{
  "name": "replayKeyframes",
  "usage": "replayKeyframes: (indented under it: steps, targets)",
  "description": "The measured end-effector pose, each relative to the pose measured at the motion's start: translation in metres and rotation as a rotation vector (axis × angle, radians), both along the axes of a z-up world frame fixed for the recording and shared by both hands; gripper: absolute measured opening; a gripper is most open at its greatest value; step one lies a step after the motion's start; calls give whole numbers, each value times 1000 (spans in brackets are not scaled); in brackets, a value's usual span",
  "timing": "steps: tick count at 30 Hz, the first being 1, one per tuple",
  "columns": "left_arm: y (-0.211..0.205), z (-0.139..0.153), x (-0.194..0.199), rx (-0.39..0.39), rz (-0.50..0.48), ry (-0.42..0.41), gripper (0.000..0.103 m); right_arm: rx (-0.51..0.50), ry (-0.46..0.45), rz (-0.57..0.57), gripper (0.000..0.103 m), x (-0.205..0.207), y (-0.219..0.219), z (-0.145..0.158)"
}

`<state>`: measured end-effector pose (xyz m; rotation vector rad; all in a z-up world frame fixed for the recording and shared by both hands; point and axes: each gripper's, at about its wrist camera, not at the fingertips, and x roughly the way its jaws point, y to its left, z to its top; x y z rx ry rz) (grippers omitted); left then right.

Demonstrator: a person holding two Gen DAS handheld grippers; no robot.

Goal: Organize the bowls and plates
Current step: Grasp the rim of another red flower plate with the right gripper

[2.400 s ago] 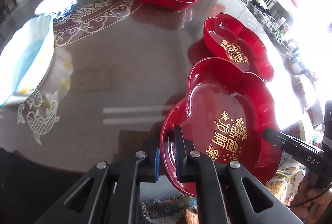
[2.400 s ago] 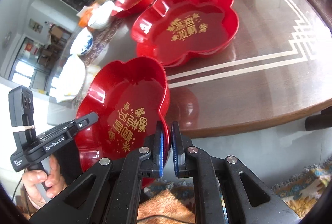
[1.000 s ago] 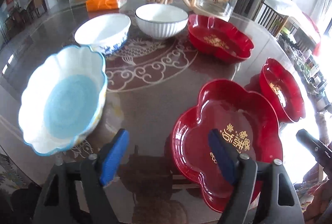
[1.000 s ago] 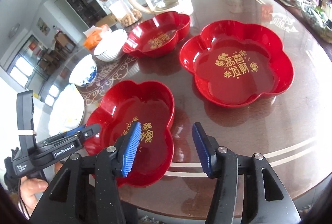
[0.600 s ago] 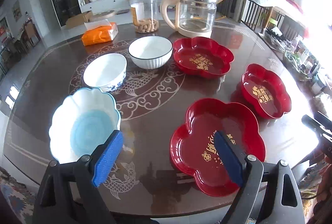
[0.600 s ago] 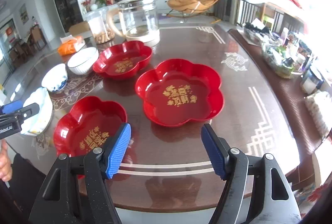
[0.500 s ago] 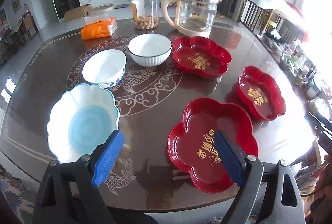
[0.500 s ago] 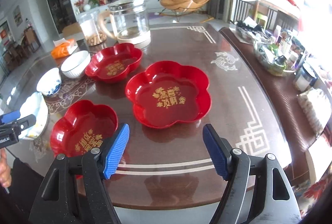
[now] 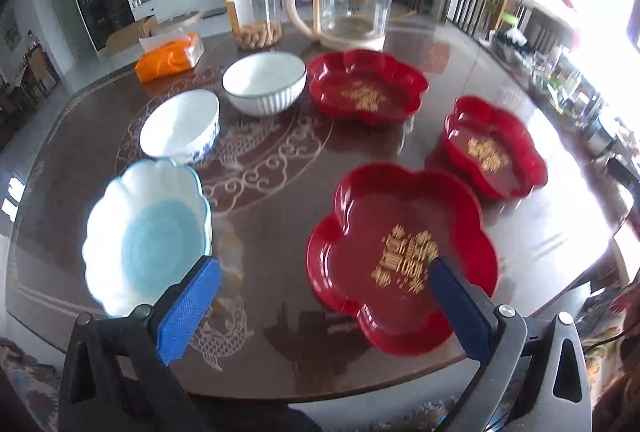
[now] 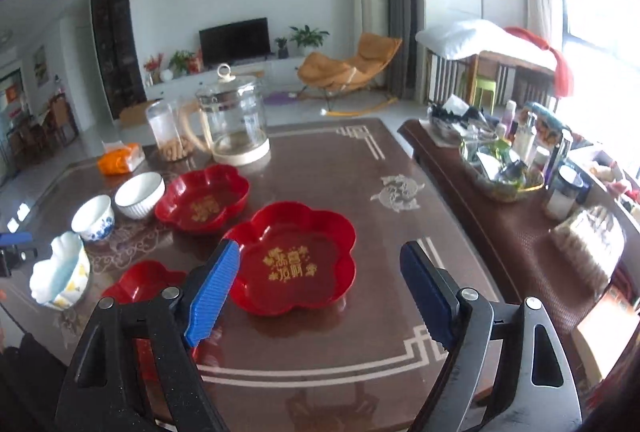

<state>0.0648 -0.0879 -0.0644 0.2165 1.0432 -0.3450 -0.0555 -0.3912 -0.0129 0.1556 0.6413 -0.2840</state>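
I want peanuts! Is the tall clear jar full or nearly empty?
Nearly empty. The clear jar has only a low layer of what look like peanuts at its bottom; above that it is see-through.

Left tongs [image 9: 324,306] and right tongs [image 10: 320,290]: black angular plastic arms, silver pivot screws, ribbed bright-blue rubber pads [image 9: 188,310] on fingertips.

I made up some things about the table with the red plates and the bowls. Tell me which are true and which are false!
1. Three red plates sit on the table. True.
2. The bowls are stacked together. False: the blue bowl, the patterned bowl and the white bowl sit apart.
3. The left gripper holds a plate. False: its jaws are opening on nothing.
4. A glass pot stands behind the plates. True.
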Motion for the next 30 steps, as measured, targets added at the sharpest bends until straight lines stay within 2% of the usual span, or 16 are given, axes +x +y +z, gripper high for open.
replayKeyframes:
  steps: [2,4,8,11,15,17,19,21,23,27,30]
  targets:
    - [-8,-22,-14,47,-23,30,102,19,41,-26,85,-3,-4,-13]
    - [-10,-28,-21,28,-26,57,102,22,64,-35,85,-6,-8,-22]
    - [-24,-2,-9,-80,-48,75,102,15,78,-51,85,-8,-16,-25]
    - [-40,26,14,-162,-67,59,102,38,23,-71,85,-7,-31,-11]
    - [-74,37,53,-222,-97,94,102,100,-27,-125,85,3,-60,9]
    - [-96,29,73,-190,-108,107,102,147,-23,-118,85,12,-72,10]
    - [-115,15,93,-145,-103,118,96,176,13,-94,85,25,-79,2]
    - [-131,-6,108,-108,-100,163,83,208,50,-84,85,37,-84,-9]
    - [-144,-24,121,-95,-97,220,76,249,88,-74,85,48,-89,-22]
    - [-161,-45,129,-101,-85,273,73,335,178,-39,84,68,-96,-52]
    - [-169,-50,131,-107,-76,272,73,382,225,-26,84,79,-100,-68]
